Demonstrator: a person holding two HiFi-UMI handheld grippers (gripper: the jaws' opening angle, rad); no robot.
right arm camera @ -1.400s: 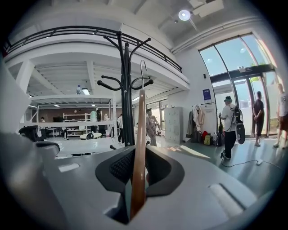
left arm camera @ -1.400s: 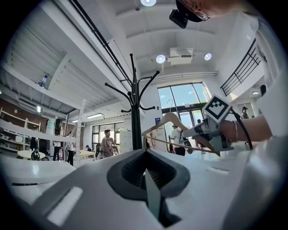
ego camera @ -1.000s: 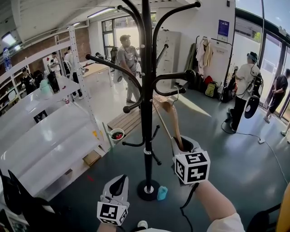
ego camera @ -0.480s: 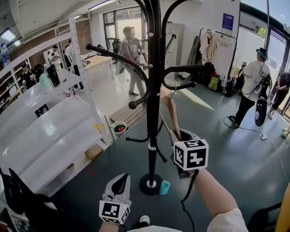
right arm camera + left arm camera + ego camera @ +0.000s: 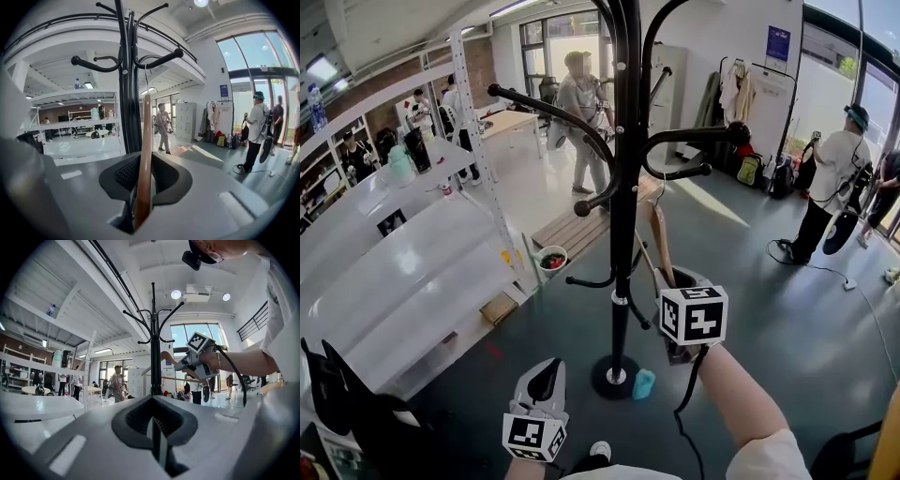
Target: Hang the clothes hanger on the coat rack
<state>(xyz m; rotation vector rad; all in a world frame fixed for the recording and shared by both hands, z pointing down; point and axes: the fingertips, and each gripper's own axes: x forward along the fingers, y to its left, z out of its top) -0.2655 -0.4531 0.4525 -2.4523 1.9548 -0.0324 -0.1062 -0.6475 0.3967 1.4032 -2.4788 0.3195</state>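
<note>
Shut tight on the wooden hanger [image 5: 144, 154], the right gripper [image 5: 143, 187] holds it by its low end, and the wood stands up between the jaws. Since a second ago the right gripper [image 5: 673, 279] has come up a bit, and the hanger [image 5: 661, 239] is straighter and closer to the black coat rack [image 5: 623, 187]. Its thin hook [image 5: 146, 77] is up by the rack's right arm [image 5: 161, 58]. I cannot tell if it sits on it.

The left gripper [image 5: 546, 380] stays low and near me, jaws together, holding nothing.

A small low hook [image 5: 591, 279] sticks out from the pole, left of the hanger. A blue thing [image 5: 643, 383] lies by the rack's foot. White shelves [image 5: 412, 272] fill the left. A person in grey [image 5: 581, 103] stands far behind the rack and another [image 5: 834, 178] far right.
</note>
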